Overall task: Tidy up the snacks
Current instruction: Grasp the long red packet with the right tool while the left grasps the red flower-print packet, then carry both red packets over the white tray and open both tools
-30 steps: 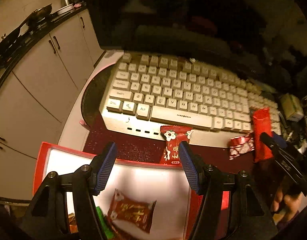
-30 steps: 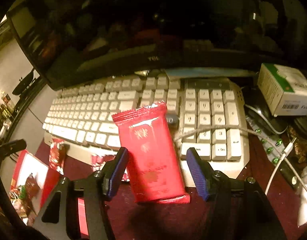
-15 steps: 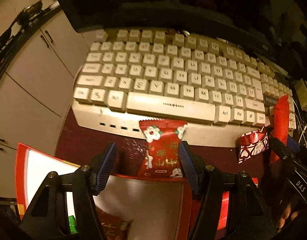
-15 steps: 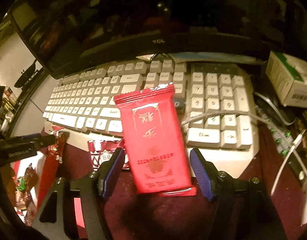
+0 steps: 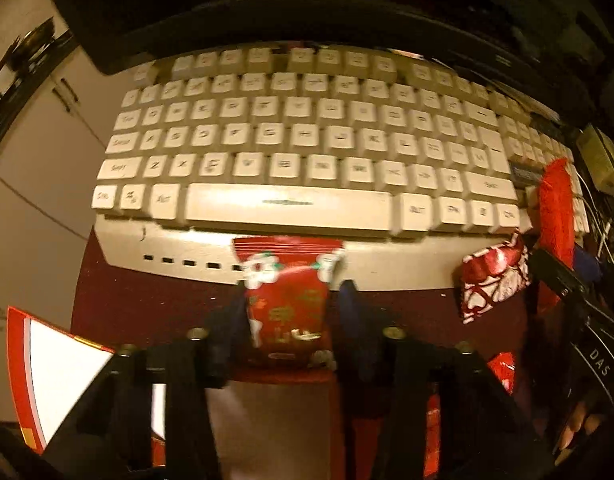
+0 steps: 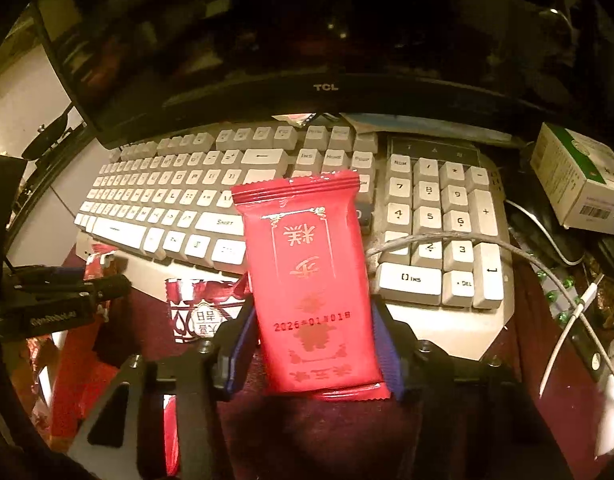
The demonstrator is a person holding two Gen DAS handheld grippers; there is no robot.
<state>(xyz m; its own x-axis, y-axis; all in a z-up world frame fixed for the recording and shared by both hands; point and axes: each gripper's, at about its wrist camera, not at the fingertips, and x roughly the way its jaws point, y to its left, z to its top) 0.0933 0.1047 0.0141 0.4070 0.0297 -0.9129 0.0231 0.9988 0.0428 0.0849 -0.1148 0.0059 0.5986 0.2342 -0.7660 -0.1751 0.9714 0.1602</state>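
Observation:
My left gripper (image 5: pixel 293 304) is shut on a dark red snack packet with white flowers (image 5: pixel 289 300), which lies against the front edge of the white keyboard (image 5: pixel 291 152). My right gripper (image 6: pixel 313 320) is shut on a bright red snack packet with gold print (image 6: pixel 309 280), which leans on the keyboard (image 6: pixel 439 216). A red-and-white heart-patterned packet (image 5: pixel 491 276) lies between them; it also shows in the right wrist view (image 6: pixel 199 308). A red-rimmed white box (image 5: pixel 55 372) sits at the lower left.
A dark monitor (image 6: pixel 267 40) stands behind the keyboard. A white-and-green carton (image 6: pixel 583 176), cables (image 6: pixel 567 332) and clutter lie to the right. White cabinets (image 5: pixel 31 160) are off the desk's left edge. The desk top is dark red (image 5: pixel 147 300).
My left gripper moved forward over the flowered packet and closed on it. My right gripper closed on the bright red packet. The white box slid out of the left view's middle.

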